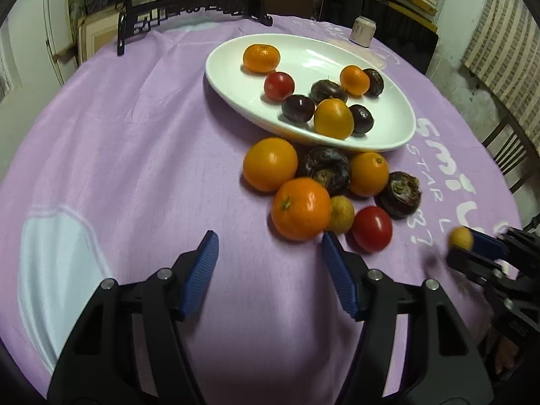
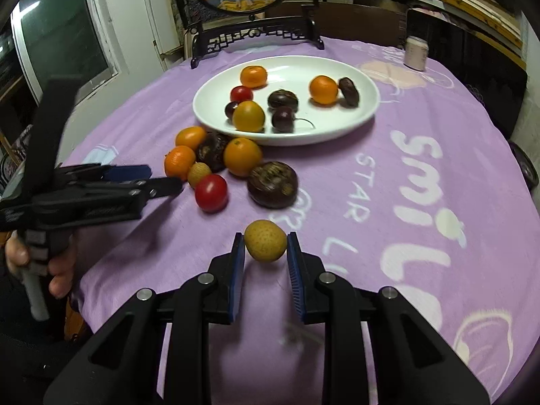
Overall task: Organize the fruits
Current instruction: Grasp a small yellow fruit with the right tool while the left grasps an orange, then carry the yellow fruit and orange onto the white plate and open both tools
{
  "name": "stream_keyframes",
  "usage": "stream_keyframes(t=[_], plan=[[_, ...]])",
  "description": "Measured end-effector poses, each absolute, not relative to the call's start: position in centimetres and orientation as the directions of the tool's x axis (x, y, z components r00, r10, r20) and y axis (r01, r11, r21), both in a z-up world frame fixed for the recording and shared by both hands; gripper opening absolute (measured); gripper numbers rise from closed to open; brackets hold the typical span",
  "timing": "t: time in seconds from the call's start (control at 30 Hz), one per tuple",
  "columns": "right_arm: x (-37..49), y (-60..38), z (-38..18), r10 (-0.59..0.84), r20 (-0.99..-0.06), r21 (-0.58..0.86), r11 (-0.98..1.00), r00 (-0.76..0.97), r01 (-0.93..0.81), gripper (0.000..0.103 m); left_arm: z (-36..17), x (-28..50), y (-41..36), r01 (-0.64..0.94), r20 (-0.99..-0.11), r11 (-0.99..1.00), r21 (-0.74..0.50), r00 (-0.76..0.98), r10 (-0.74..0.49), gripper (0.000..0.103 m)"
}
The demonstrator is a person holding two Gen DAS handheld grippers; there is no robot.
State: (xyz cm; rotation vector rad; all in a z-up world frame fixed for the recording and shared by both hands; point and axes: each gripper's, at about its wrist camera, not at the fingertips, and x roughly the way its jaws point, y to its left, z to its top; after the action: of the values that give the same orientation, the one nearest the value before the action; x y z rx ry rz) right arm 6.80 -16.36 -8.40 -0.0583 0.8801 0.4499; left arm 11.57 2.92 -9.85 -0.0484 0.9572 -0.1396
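A white oval plate (image 1: 236,77) (image 2: 337,131) holds several oranges, a red tomato and dark fruits. Beside its near edge a loose pile lies on the purple cloth: oranges (image 1: 300,208) (image 2: 242,157), dark water chestnuts (image 1: 399,194) (image 2: 272,184), a red tomato (image 1: 372,228) (image 2: 211,192) and a small yellow fruit (image 1: 341,214) (image 2: 199,174). My left gripper (image 1: 268,248) (image 2: 158,177) is open and empty, just short of the pile. My right gripper (image 2: 265,246) (image 1: 469,244) is shut on a small yellow speckled fruit (image 2: 265,240) (image 1: 460,238), held above the cloth.
The round table's purple cloth (image 1: 135,141) carries white lettering. A black carved stand (image 1: 189,10) (image 2: 256,33) with a round picture stands at the far edge. A small white jar (image 1: 361,31) (image 2: 416,53) sits far right. Chairs surround the table.
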Motion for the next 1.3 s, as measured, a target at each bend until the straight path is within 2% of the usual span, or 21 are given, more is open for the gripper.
stream_keyframes(t=[0.27, 0.33, 0.37, 0.9, 1.13, 1.3], plan=[[6.0, -17.7, -8.6, 0.375, -0.748, 0.167, 0.905, 0.547, -0.392, 0.026, -10.0, 13.7, 1.5, 0.122, -0.808, 0.989, -0.079, 0.574, -0.135, 0.053], [5.6, -17.8, -8.5, 0.377, -0.744, 0.166, 0.904, 0.551, -0.394, 0.026, -9.9, 13.6, 1.3, 0.146, -0.805, 0.984, -0.097, 0.570, -0.164, 0.039], [5.5, -17.8, -8.4, 0.377, -0.742, 0.165, 0.904, 0.555, -0.394, 0.026, -9.9, 13.4, 1.3, 0.151, -0.803, 0.983, -0.106, 0.570, -0.174, 0.037], [6.0, -17.7, -8.0, 0.364, -0.745, 0.157, 0.910, 0.559, -0.384, 0.026, -8.0, 7.9, 2.5, 0.186, -0.775, 0.965, -0.187, 0.576, -0.261, 0.036], [7.7, -17.6, -6.0, 0.371, -0.720, 0.142, 0.906, 0.586, -0.398, 0.026, -5.8, 8.8, 3.1, 0.172, -0.754, 0.972, -0.163, 0.614, -0.235, 0.036], [11.6, -16.7, -3.0, 0.380, -0.691, 0.123, 0.900, 0.615, -0.418, 0.026, -3.1, 12.2, 3.0, 0.164, -0.735, 0.977, -0.136, 0.645, -0.210, 0.037]])
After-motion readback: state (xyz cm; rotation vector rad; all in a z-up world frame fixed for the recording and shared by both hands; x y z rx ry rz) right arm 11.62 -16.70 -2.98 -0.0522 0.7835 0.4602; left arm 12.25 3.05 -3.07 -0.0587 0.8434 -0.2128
